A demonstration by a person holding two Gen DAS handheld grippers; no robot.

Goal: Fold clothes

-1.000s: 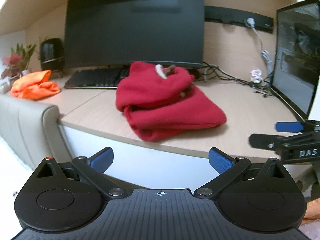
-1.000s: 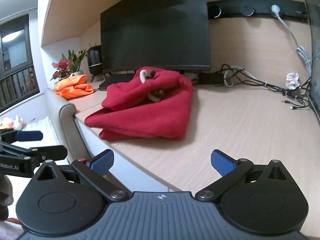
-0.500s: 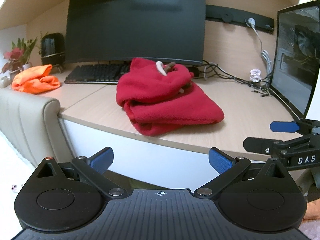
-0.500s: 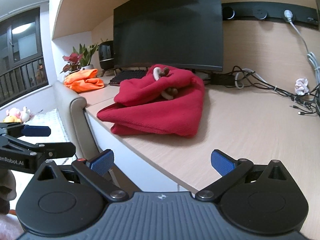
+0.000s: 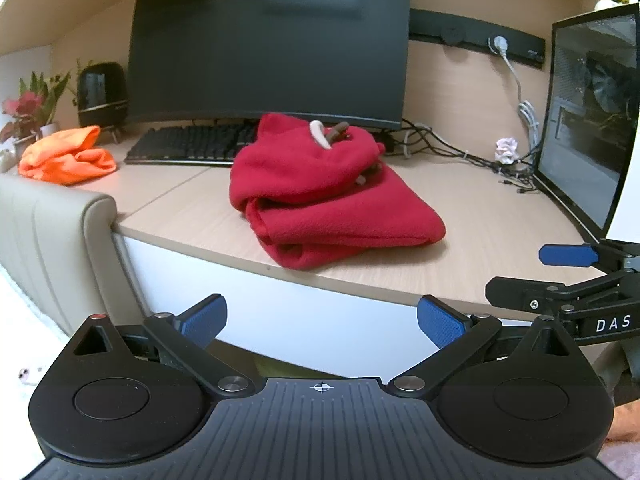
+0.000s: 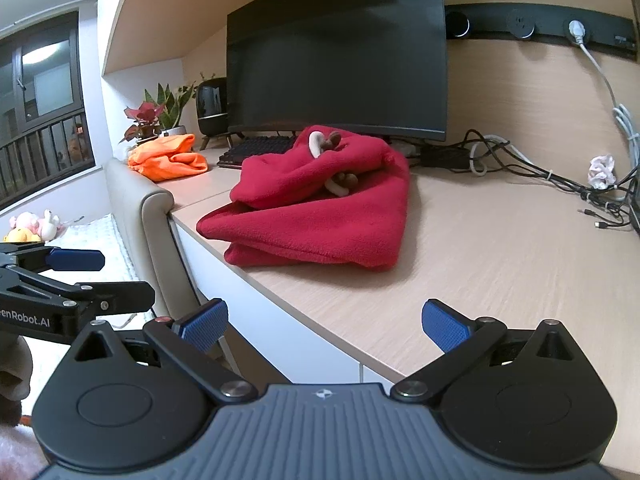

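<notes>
Nearest the cameras, off the front edge of the desk [image 5: 492, 276], the left gripper [image 5: 320, 316] and the right gripper [image 6: 324, 320] both hang with jaws released and nothing between the blue pads. Just beyond, the red fleece garment [image 5: 320, 196] lies at the front edge of the desktop, already doubled into a thick bundle with its hood and cream-and-brown trim bunched on top. It looks folded or nearly so, which suggests the step in hand is to back away or go for the next piece. If a last tidy is wanted, it is best to come in low from the front edge, pinch only the top layer at a corner and press the hood flat without dragging the bundle off the edge. Farther back, the orange garment [image 5: 66, 156] sits crumpled near the left back corner, beside the keyboard [image 5: 192, 146] and under the monitor [image 5: 268, 40]. Compared with a second ago, both grippers have drawn back from the desk, so the red bundle sits slightly farther off and more of the desk's white front shows.
</notes>
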